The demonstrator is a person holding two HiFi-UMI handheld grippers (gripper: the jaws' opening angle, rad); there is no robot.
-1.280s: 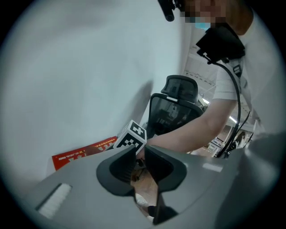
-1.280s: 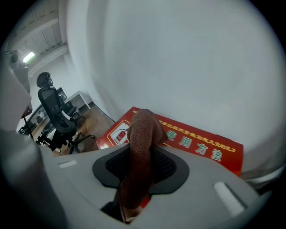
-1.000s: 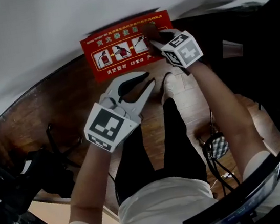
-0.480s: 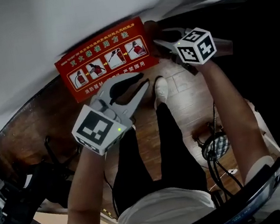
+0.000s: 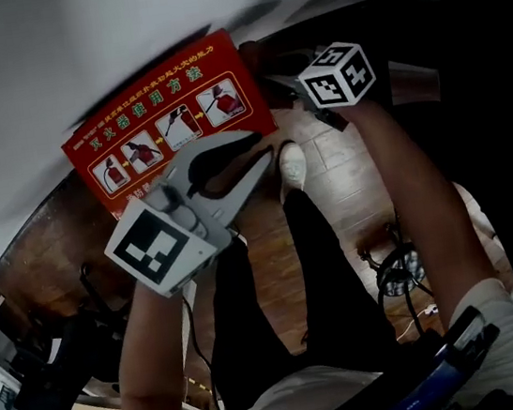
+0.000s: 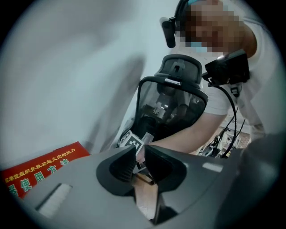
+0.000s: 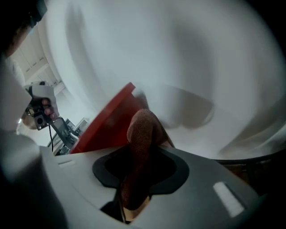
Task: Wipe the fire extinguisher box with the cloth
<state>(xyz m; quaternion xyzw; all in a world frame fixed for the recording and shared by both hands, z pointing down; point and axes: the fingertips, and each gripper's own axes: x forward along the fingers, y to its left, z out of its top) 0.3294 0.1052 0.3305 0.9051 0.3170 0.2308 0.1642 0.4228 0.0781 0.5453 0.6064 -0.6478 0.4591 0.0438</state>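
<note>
The red fire extinguisher box stands against the white wall, with its instruction label facing up in the head view. My right gripper is shut on a brown cloth at the box's upper right corner. The right gripper view shows the cloth bunched between the jaws and pressed at the red box edge. My left gripper hovers over the box's lower right corner, its jaws slightly apart with nothing between them. In the left gripper view, part of the red box lies at lower left.
A white wall rises behind the box. Wooden floor lies below, with the person's white shoe close to the box. Cables trail at right, black camera gear sits at lower left, and a dark mass fills the right.
The right gripper with the cloth has passed from the label's middle to the box's right corner. The box now sits further left in view. The left gripper keeps its pose.
</note>
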